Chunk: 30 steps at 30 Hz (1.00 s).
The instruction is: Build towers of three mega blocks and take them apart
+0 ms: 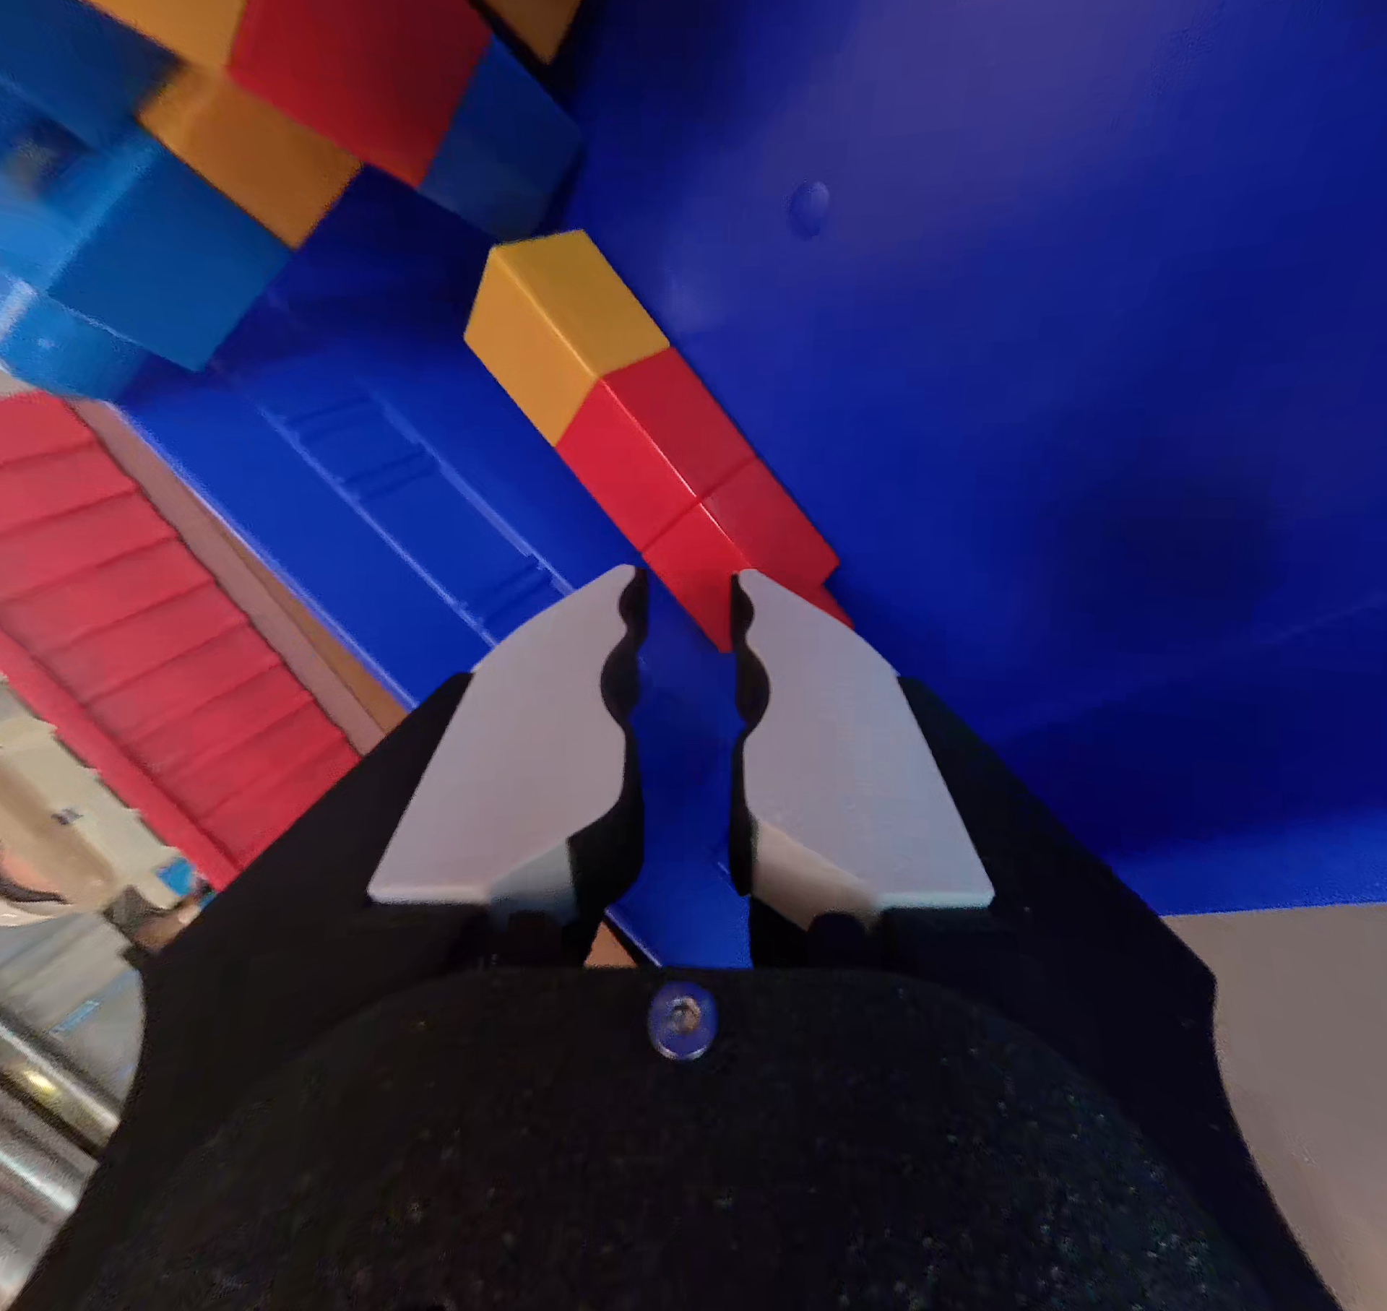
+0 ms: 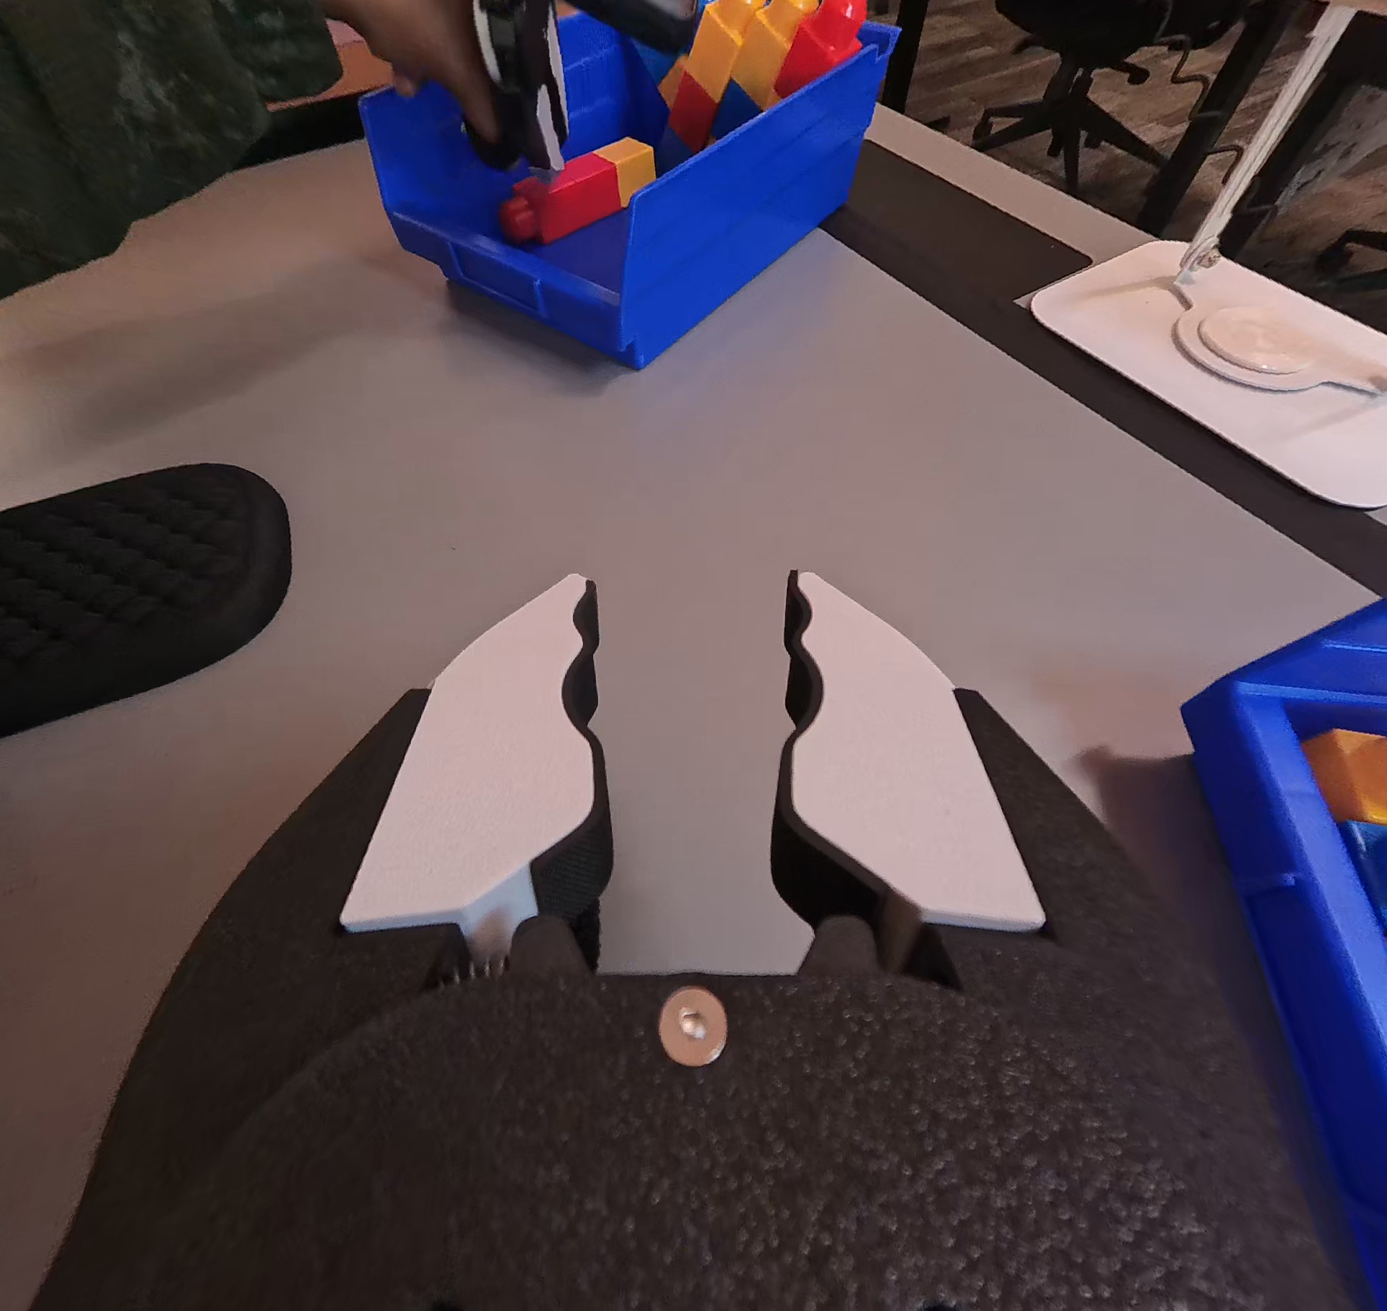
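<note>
A tower of two red blocks and one yellow block [image 1: 645, 442] lies on its side on the floor of a blue bin [image 1: 1013, 374]. My left gripper [image 1: 687, 584] hovers over the tower's red end, with its jaws a little apart. The bin floor shows between the jaws and they grip nothing. In the right wrist view this gripper [image 2: 544, 149] points down at the lying tower [image 2: 585, 187] inside the bin [image 2: 720, 239]. My right gripper [image 2: 690, 584] is open and empty above the grey table [image 2: 675, 449].
More stacked towers [image 2: 758, 44] lean against the bin's back wall and show in the left wrist view [image 1: 353, 37]. A second blue bin [image 2: 1276, 825] with blocks is at the right. A black pad [image 2: 127, 584] lies at the left and a white lamp base [image 2: 1238, 359] at the far right. The gap from one gripper's tips to the other's is roughly 45 cm.
</note>
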Available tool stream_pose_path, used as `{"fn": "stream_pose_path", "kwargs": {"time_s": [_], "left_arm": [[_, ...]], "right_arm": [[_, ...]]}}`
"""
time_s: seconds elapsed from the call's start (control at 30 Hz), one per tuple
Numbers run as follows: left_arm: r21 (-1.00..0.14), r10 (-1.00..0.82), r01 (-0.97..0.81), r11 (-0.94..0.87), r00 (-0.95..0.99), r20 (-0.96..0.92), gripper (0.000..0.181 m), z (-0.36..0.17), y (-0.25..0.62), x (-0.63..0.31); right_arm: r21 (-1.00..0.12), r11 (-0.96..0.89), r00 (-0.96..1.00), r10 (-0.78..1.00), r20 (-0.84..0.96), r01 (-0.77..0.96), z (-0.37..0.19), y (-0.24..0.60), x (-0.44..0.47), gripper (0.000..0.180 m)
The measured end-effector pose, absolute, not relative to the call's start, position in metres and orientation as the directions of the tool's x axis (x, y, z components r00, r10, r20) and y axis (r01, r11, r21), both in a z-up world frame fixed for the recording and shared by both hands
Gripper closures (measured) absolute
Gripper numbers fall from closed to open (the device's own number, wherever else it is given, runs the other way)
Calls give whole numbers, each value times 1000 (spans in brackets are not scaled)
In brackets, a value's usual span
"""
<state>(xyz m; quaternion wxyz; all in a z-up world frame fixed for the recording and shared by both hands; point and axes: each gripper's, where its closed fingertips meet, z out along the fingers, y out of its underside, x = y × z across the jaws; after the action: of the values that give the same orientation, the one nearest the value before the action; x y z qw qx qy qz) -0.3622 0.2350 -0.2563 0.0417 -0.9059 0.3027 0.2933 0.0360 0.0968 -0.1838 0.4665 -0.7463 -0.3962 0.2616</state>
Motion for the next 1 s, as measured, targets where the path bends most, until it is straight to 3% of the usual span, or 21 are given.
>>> {"fn": "stream_pose_path", "kwargs": {"time_s": [0.27,0.37,0.5,0.8,0.9,1.0], "left_arm": [[27,-409,-442,-897,803,-434,161,-262,240,-362],[5,-373,-388,-922,882,-290,136,-267,236,-352],[30,-368,-374,-927,891,-267,131,-276,235,-353],[68,-377,-377,-924,861,-343,132,-278,241,-359],[68,-390,-400,-914,824,-412,153,-275,245,-368],[57,-416,-428,-902,828,-376,153,-275,241,-362]], "right_arm": [[-889,-266,531,846,-32,371,-194,95,34,131],[-887,-271,528,848,-38,373,-196,94,35,131],[-884,-285,518,853,-58,370,-198,94,34,132],[-873,-289,507,860,-57,393,-203,92,34,131],[-875,-293,506,860,-65,386,-203,92,34,132],[-874,-292,503,862,-63,390,-203,91,34,131]]}}
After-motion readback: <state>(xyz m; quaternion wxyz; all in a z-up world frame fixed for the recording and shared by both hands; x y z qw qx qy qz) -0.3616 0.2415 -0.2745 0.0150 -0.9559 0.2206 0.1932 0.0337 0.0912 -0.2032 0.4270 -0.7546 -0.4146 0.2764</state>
